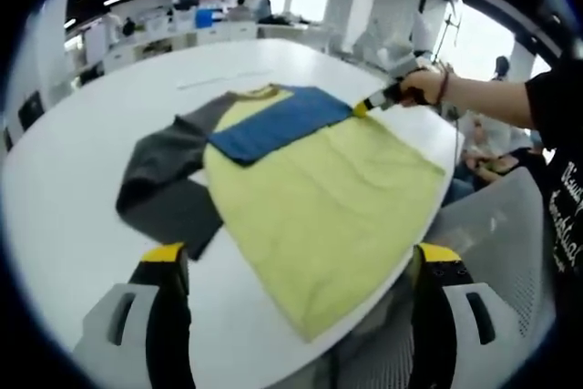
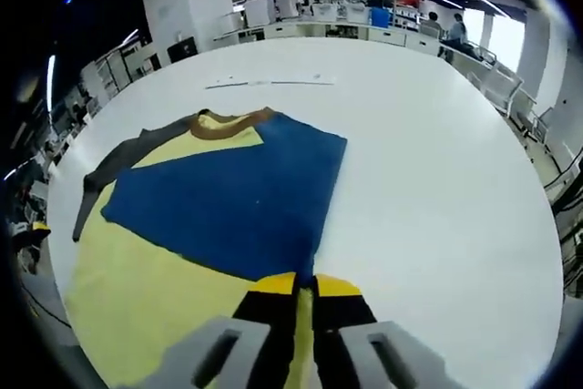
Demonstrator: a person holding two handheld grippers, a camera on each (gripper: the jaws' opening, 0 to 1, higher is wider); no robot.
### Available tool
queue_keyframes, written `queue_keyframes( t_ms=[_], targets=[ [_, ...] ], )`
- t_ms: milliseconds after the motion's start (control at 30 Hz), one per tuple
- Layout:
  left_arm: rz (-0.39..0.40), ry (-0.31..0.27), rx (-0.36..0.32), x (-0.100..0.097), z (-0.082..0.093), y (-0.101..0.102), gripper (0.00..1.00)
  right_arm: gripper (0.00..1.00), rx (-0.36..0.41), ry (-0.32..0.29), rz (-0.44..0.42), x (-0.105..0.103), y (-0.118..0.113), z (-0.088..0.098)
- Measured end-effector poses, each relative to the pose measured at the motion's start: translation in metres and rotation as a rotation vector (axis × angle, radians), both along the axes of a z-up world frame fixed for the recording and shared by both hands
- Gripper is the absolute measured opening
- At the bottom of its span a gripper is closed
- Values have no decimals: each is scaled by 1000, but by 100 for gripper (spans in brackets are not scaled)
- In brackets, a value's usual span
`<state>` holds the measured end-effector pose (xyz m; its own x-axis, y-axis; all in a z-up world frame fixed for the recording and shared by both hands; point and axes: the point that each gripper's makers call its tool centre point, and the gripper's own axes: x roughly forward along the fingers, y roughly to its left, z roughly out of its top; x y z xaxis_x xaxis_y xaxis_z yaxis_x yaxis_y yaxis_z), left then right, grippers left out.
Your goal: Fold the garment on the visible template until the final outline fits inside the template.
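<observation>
- Here, in the left gripper view, a yellow shirt (image 1: pixel 319 216) lies flat on a white table (image 1: pixel 64 225), its near hem toward 6 o'clock and its collar toward 12. A blue sleeve (image 1: pixel 273 120) is folded across the chest; the grey sleeve (image 1: pixel 164 184) sprawls toward 9 o'clock. The left gripper (image 1: pixel 296 266) hangs over the hem, jaws wide apart, holding nothing. At 2 o'clock the right gripper (image 1: pixel 375 102), in a person's hand (image 1: pixel 421 86), meets the blue sleeve's edge.
- In the right gripper view, the right gripper's (image 2: pixel 305 287) yellow-tipped jaws are pressed together at 6 o'clock on the blue sleeve's (image 2: pixel 228 202) edge, apparently pinching it. The brown collar (image 2: pixel 232 125) sits at 11 o'clock. Thin marks on the table (image 2: pixel 437 179) lie past the collar at 12 o'clock; I cannot tell whether they are the template.
- Judged step: the sleeve fold is being laid. Next likely calls for letting go, then bringing in the grey sleeve.
</observation>
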<state>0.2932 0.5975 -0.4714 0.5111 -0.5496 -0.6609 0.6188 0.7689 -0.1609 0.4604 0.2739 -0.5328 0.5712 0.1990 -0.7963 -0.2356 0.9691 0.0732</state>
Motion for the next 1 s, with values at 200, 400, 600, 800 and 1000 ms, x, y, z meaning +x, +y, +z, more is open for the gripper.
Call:
queue_keyframes(
  t_ms=[200, 400, 600, 800, 1000],
  targets=[
    [9, 4, 1, 0, -2, 3, 98, 0, -14, 9, 11, 1, -6, -1],
    [12, 7, 4, 1, -3, 4, 98, 0, -18, 13, 13, -3, -8, 0],
    [16, 3, 8, 2, -2, 4, 98, 0, -12, 25, 16, -5, -11, 1],
    [18, 8, 14, 2, -4, 6, 98, 0, -24, 31, 17, -5, -18, 1],
    [16, 12, 16, 3, -5, 6, 98, 0, -27, 43, 6, -2, -26, 1]
  ],
)
